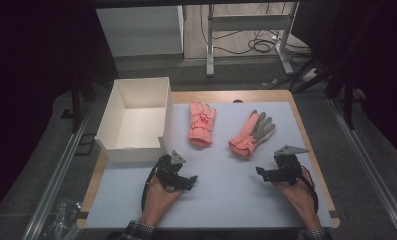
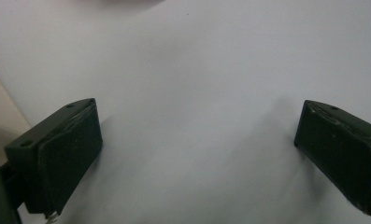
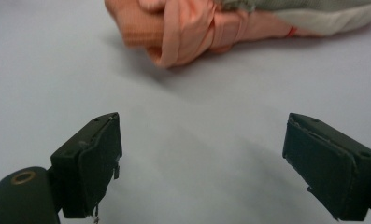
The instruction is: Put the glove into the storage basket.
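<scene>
Two pink gloves laid flat mid-table on pale mat: left glove (image 1: 202,123) back-up, right glove (image 1: 252,133) grey palm-up, well apart. Right gripper (image 1: 266,172) held near right glove's cuff, jaws apart, nothing gripped. Left gripper (image 1: 186,181) held over bare mat, jaws apart. White box (image 1: 117,109) set at table's left edge.

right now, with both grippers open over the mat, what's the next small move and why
Probably ease the right gripper forward onto the cuff of the right-hand glove. Its jaws stand wide open with that cuff just ahead in the right gripper view, apart from them. The white box sits open on the left, a likely place to put it.
</scene>
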Demonstrator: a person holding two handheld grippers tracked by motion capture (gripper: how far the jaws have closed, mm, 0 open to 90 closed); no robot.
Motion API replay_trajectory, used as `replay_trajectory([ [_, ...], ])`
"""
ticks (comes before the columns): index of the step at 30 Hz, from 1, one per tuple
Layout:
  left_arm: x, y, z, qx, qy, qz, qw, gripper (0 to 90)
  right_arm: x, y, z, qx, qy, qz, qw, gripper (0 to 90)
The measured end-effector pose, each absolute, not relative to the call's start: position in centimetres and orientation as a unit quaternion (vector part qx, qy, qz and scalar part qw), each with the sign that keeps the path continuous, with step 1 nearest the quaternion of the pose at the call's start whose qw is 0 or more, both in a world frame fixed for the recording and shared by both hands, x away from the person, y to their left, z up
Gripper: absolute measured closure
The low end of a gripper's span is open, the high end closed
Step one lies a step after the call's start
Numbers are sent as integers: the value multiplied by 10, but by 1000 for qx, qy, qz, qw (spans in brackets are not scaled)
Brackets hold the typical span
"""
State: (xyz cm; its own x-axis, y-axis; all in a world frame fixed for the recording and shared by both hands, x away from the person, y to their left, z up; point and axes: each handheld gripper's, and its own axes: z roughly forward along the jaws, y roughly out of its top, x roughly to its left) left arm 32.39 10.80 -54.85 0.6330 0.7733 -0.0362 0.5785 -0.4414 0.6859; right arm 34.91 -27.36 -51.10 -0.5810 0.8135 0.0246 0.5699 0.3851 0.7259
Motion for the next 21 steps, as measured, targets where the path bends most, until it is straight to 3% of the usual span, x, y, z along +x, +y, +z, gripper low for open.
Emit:
replay_trajectory([
  [10, 324, 108, -548, 838, 402, 145, 340, 9, 372, -272, -494, 417, 814, 362, 177, 208],
  [18, 324, 108, -548, 838, 402, 144, 340, 10, 394, -267, -484, 417, 812, 367, 179, 320],
  [21, 324, 108, -548, 837, 402, 145, 340, 10, 407, -263, -478, 419, 809, 369, 182, 409],
])
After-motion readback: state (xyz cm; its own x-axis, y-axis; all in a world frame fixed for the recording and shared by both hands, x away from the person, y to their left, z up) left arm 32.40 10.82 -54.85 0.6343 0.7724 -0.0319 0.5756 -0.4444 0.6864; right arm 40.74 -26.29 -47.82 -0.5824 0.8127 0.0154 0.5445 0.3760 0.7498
